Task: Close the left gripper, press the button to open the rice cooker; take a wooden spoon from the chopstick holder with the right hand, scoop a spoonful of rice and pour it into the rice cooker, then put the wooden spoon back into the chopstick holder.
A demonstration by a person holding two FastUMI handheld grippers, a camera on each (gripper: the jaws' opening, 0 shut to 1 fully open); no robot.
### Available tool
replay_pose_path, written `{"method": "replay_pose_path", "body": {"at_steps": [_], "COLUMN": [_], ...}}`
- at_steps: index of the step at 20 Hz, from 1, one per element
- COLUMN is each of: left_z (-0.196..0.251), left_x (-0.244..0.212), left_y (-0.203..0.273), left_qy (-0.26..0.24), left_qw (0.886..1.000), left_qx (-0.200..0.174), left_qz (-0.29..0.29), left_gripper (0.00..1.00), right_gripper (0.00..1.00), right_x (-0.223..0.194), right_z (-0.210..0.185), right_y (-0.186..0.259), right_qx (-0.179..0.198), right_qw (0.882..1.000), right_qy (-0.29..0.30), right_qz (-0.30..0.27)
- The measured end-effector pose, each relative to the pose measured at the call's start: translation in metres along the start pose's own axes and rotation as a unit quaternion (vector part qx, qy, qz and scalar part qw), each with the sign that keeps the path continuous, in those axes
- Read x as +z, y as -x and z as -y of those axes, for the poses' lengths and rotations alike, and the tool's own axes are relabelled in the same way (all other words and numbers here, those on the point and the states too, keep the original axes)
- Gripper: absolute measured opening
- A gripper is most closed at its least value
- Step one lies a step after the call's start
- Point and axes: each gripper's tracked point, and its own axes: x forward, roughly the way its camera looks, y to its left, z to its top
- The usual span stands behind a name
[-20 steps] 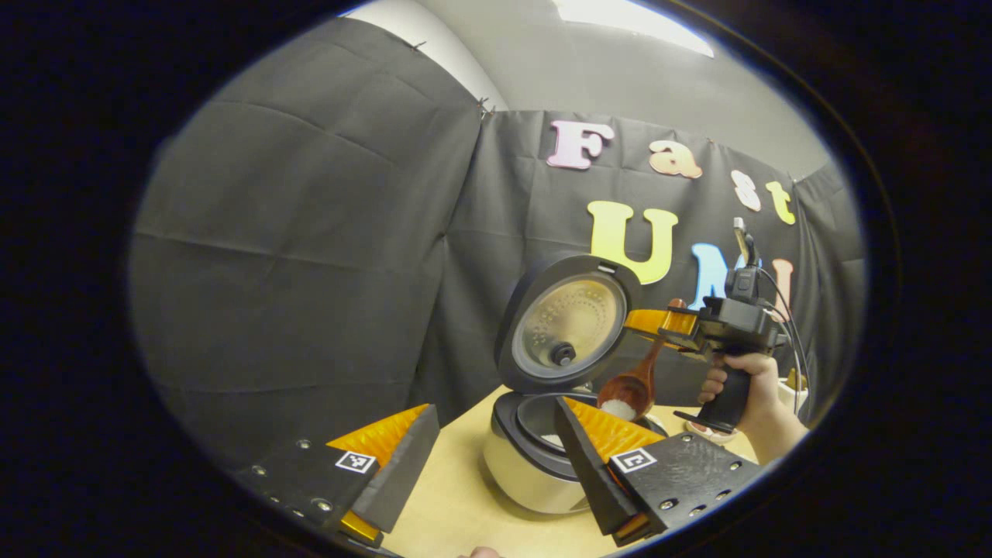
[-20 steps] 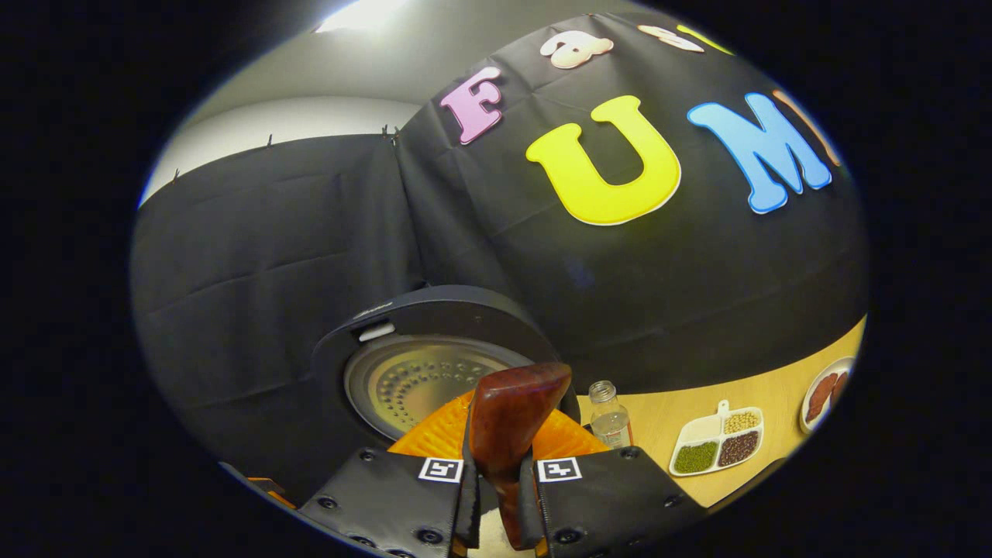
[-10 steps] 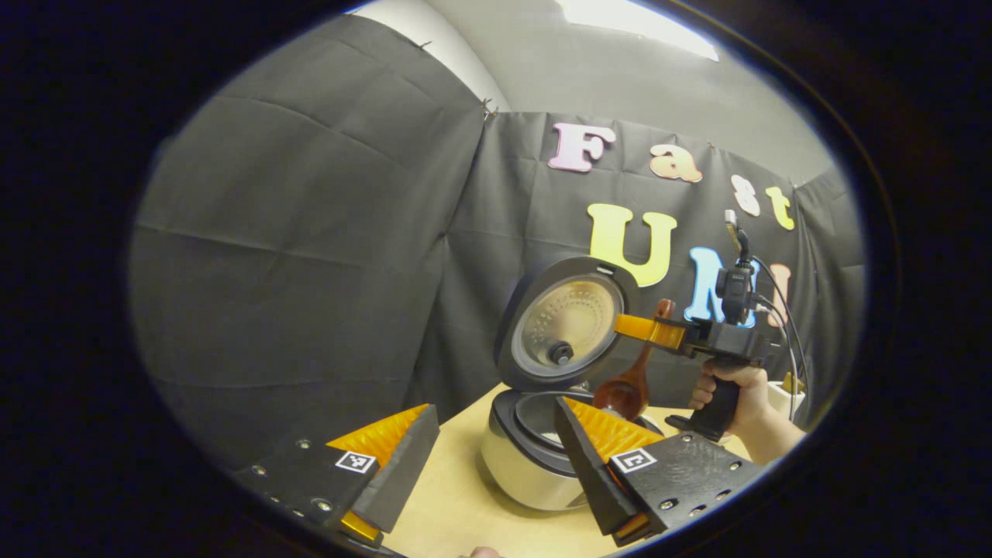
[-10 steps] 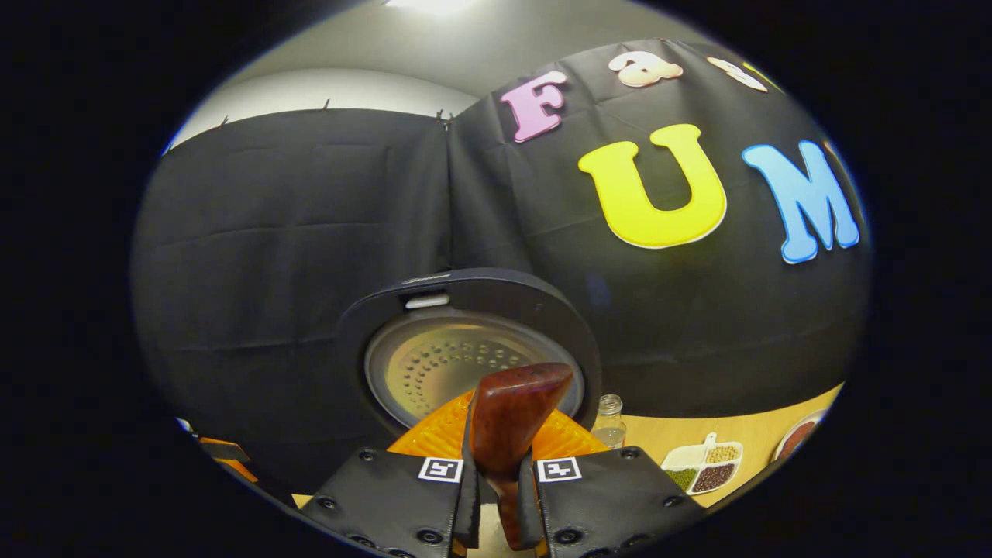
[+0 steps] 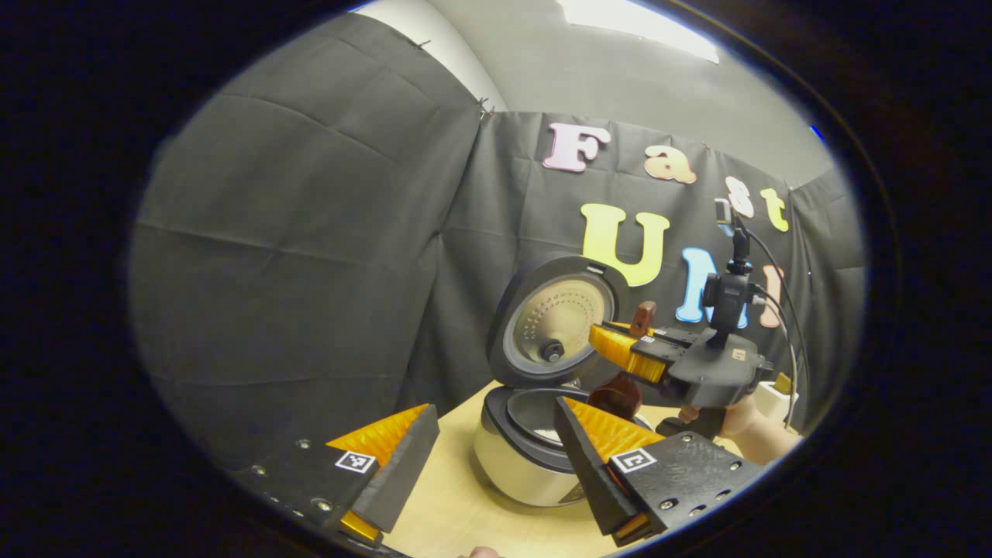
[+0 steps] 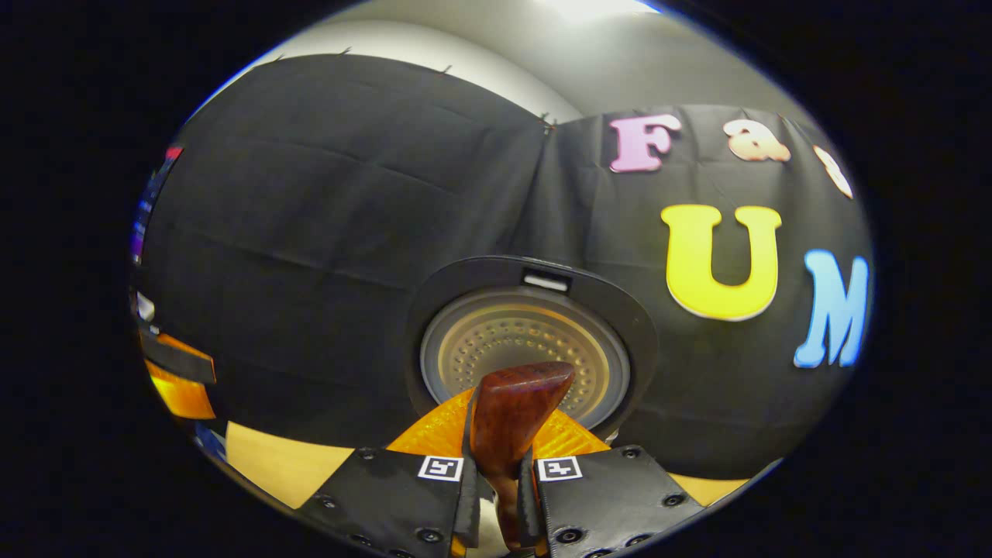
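Fingers of the right gripper (image 6: pixel 496 496) clamp the wooden spoon (image 6: pixel 511 418) above the open rice cooker (image 5: pixel 527 457). The left gripper (image 5: pixel 488 457) hangs wide apart, empty, over the pale wooden tabletop (image 5: pixel 457 511), black cloth walls behind.

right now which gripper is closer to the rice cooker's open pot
Right. The right gripper holds the wooden spoon just above the rice cooker pot; the left gripper waits open, nearer the camera, short of it.

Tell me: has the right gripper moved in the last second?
Yes. The right gripper has swung left, toward the rice cooker's raised lid, tipping the wooden spoon.
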Motion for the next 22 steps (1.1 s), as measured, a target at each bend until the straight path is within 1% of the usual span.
{"method": "replay_pose_path", "body": {"at_steps": [1, 2, 3, 4, 7, 8, 9, 10, 11, 12, 13, 14, 15, 16, 19, 20, 22], "left_z": [0.001, 0.002, 0.004, 0.006, 0.015, 0.018, 0.02, 0.024, 0.029, 0.034, 0.039, 0.042, 0.045, 0.049, 0.066, 0.072, 0.087], "left_x": [0.002, 0.002, 0.003, 0.003, 0.004, 0.006, 0.008, 0.01, 0.01, 0.011, 0.014, 0.014, 0.012, 0.012, 0.01, 0.008, 0.006], "left_y": [0.002, 0.003, 0.004, 0.005, 0.008, 0.008, 0.009, 0.009, 0.01, 0.011, 0.011, 0.01, 0.009, 0.008, 0.008, 0.008, 0.007], "left_qy": [0.0, 0.0, 0.0, 0.001, -0.001, -0.002, -0.004, -0.005, -0.006, -0.007, -0.009, -0.012, -0.017, -0.021, -0.025, -0.025, -0.03], "left_qw": [1.0, 1.0, 1.0, 1.0, 1.0, 1.0, 1.0, 1.0, 1.0, 1.0, 1.0, 1.0, 0.999, 0.999, 0.999, 0.999, 0.998], "left_qx": [0.0, 0.001, 0.0, -0.002, -0.007, -0.007, -0.008, -0.01, -0.013, -0.017, -0.021, -0.022, -0.022, -0.022, -0.034, -0.04, -0.051], "left_qz": [0.002, 0.003, 0.003, 0.003, 0.005, 0.006, 0.008, 0.01, 0.013, 0.015, 0.017, 0.018, 0.019, 0.019, 0.019, 0.017, 0.017], "left_gripper": [0.94, 0.94, 0.92, 0.94, 0.94, 0.94, 0.92, 0.92, 0.94, 0.92, 0.94, 0.92, 0.92, 0.92, 0.92, 0.92, 0.92], "right_gripper": [0.21, 0.17, 0.21, 0.21, 0.21, 0.21, 0.21, 0.18, 0.21, 0.21, 0.21, 0.21, 0.21, 0.18, 0.17, 0.21, 0.21], "right_x": [0.001, 0.002, 0.003, 0.005, 0.015, 0.02, 0.025, 0.029, 0.035, 0.041, 0.046, 0.052, 0.058, 0.062, 0.083, 0.086, 0.083], "right_z": [-0.004, -0.006, -0.007, -0.006, 0.007, 0.014, 0.023, 0.031, 0.04, 0.05, 0.058, 0.066, 0.075, 0.085, 0.115, 0.129, 0.15], "right_y": [0.004, 0.008, 0.006, 0.008, 0.024, 0.032, 0.038, 0.047, 0.059, 0.071, 0.083, 0.097, 0.112, 0.128, 0.177, 0.196, 0.228], "right_qx": [-0.001, -0.003, -0.003, -0.003, -0.019, -0.026, -0.031, -0.035, -0.041, -0.048, -0.054, -0.062, -0.07, -0.08, -0.116, -0.136, -0.169], "right_qw": [1.0, 0.999, 0.999, 0.999, 1.0, 1.0, 0.999, 0.998, 0.996, 0.993, 0.99, 0.985, 0.981, 0.976, 0.968, 0.966, 0.961], "right_qy": [0.023, 0.034, 0.037, 0.033, 0.011, -0.003, -0.022, -0.045, -0.071, -0.098, -0.124, -0.149, -0.169, -0.183, -0.187, -0.182, -0.177], "right_qz": [0.001, 0.001, 0.002, 0.004, 0.011, 0.016, 0.021, 0.025, 0.033, 0.042, 0.051, 0.061, 0.072, 0.081, 0.12, 0.127, 0.127]}}
